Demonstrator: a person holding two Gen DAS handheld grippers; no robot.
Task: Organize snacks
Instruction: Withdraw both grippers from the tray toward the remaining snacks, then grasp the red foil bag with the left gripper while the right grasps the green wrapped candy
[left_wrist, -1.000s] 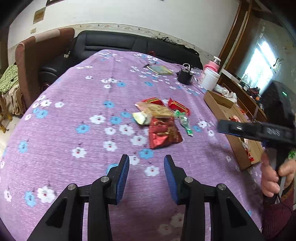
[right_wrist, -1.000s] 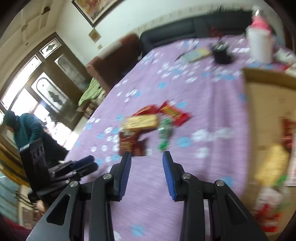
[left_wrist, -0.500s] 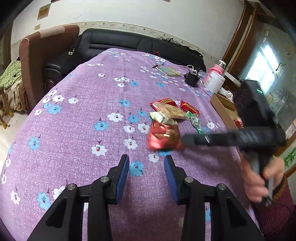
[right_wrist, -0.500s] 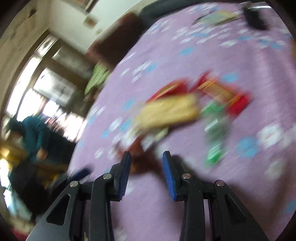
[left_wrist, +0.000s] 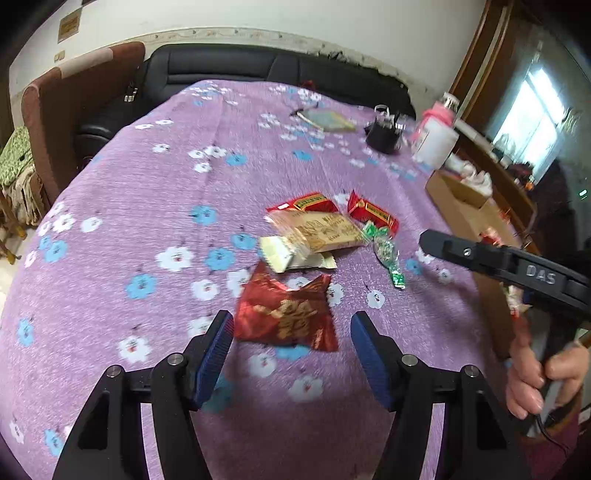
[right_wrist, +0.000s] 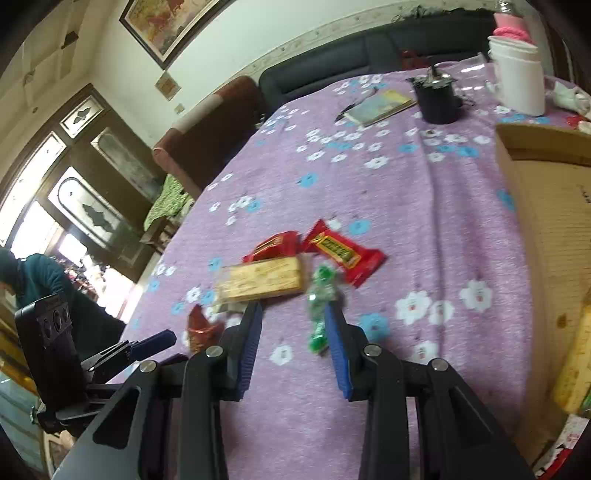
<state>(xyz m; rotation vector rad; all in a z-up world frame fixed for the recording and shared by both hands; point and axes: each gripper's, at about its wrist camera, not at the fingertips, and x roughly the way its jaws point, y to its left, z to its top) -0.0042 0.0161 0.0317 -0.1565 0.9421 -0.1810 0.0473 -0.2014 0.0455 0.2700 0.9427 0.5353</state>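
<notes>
Counter (left_wrist: 155, 206) draped in purple flowered cloth; cardboard box (right_wrist: 550, 221) sat at its right edge, already holding some packets. Snack pile lay mid-counter: red foil packet (left_wrist: 286, 314) nearest, tan biscuit pack (left_wrist: 321, 229) behind it, two red bars (left_wrist: 373, 213) beyond, green candy (left_wrist: 386, 253) off to the right. Left gripper (left_wrist: 291, 334) hovered low over the cloth, jaws spread wide either side of the red foil packet, not touching it. Right gripper (right_wrist: 293, 332) was held level in the person's right hand (left_wrist: 535, 376), jaws apart and empty, the green candy just ahead of the right-side jaw.
</notes>
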